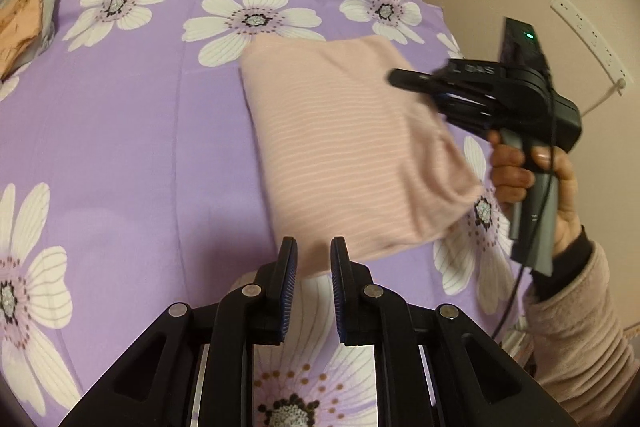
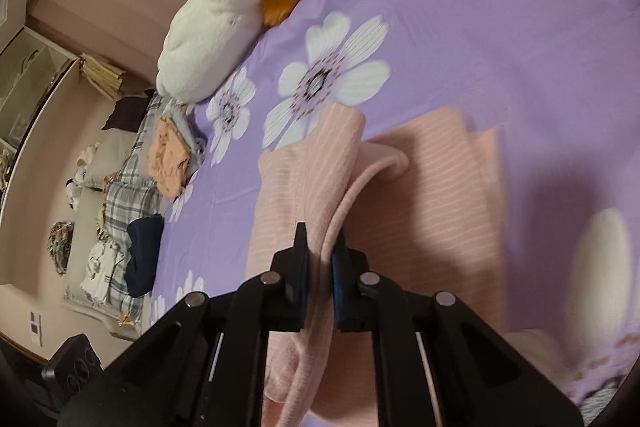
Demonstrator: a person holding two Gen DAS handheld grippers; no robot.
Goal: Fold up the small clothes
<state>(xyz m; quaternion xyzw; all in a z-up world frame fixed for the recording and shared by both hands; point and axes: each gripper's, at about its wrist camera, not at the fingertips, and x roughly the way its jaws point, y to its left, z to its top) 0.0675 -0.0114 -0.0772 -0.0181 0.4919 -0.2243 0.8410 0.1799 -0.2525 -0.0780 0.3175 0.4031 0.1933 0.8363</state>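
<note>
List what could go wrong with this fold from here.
1. The right claw pinches only a thin edge of the pink striped garment; it might slip out mid-fold.
2. The left claw holds nothing, so the garment could drag or bunch across the purple floral sheet.
3. The layers already lie uneven in the right wrist view, so the fold may come out crooked.

The only lettering that shows is on the body of the right gripper [image 1: 404, 77], in pale raised characters along its black top; part of it reads something like "DAS", the rest too blurred to make out. Nothing else in the room carries words or numbers that can be read, not even the flowered bedspread [image 1: 120, 131].
</note>
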